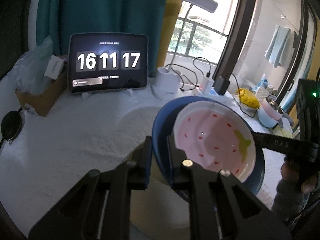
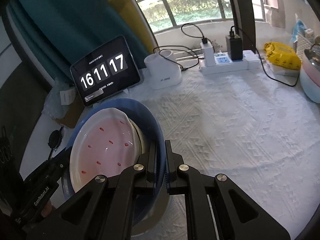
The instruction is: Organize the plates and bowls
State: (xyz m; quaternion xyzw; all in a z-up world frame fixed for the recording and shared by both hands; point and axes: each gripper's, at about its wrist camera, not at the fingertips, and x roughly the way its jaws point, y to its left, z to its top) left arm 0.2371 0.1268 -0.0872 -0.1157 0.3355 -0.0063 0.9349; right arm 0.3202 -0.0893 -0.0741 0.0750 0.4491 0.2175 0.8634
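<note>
A blue bowl [image 1: 160, 120] hangs tilted above the white tablecloth, held between both grippers. Inside it lies a white dish with a pink, strawberry-patterned inside [image 1: 212, 140]. My left gripper [image 1: 159, 142] is shut on the bowl's left rim, one finger outside and one inside. In the right wrist view the blue bowl [image 2: 144, 116] and pink dish [image 2: 106, 146] sit lower left, and my right gripper [image 2: 161, 152] is shut on the bowl's right rim. Each gripper shows in the other's view: the right gripper [image 1: 258, 137], the left gripper [image 2: 64, 156]. A pale round shape under the bowl is unclear.
A tablet clock [image 1: 108, 62] stands at the back, with a white lamp base [image 1: 166, 84] and a power strip with chargers [image 2: 224, 62] beside it. A yellow bag [image 2: 282, 56] and stacked pastel bowls [image 2: 310, 76] sit far right. A cardboard box [image 1: 40, 98] is far left.
</note>
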